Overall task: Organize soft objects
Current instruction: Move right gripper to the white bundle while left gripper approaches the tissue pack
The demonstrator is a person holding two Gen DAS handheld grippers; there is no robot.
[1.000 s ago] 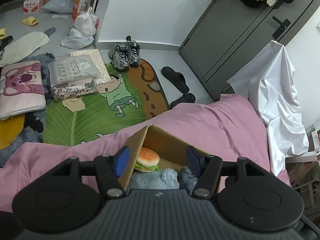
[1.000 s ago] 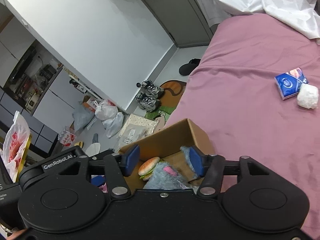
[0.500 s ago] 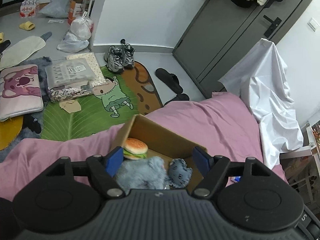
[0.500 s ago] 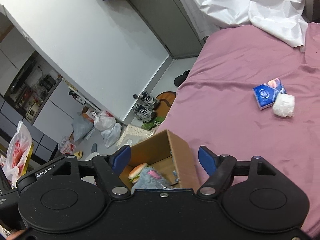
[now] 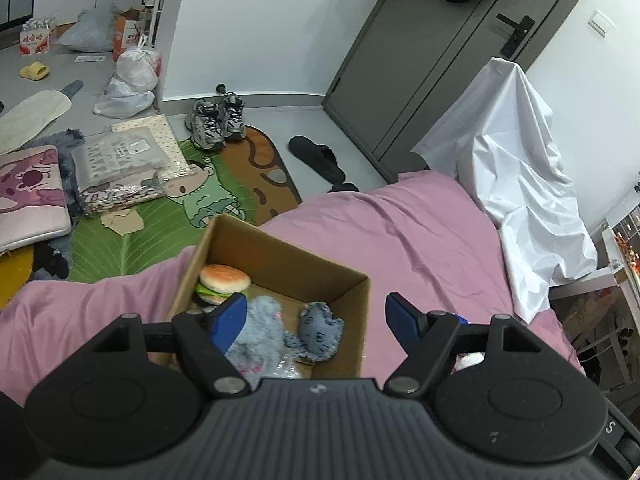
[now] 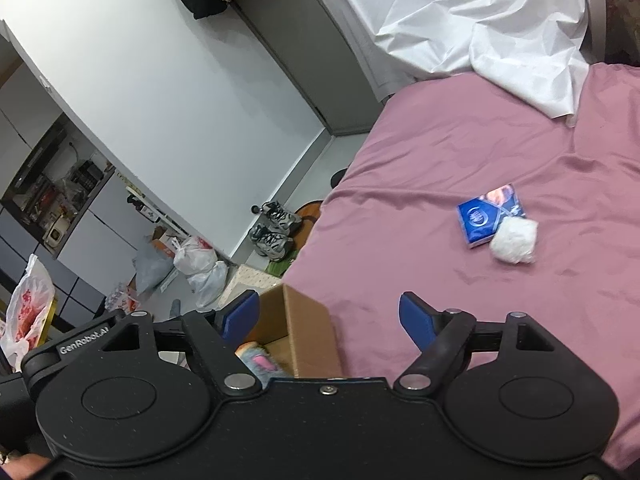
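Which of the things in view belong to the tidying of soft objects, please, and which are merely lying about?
Belonging to the job:
cardboard box
burger plush
blue-grey plush
fluffy grey plush
tissue pack
white soft ball

Just lying about:
sneakers
black slippers
white sheet
plastic bags

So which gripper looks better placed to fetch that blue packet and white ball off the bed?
Probably the right gripper: it is open, with the blue packet and white ball ahead of it. The left gripper faces the cardboard box.
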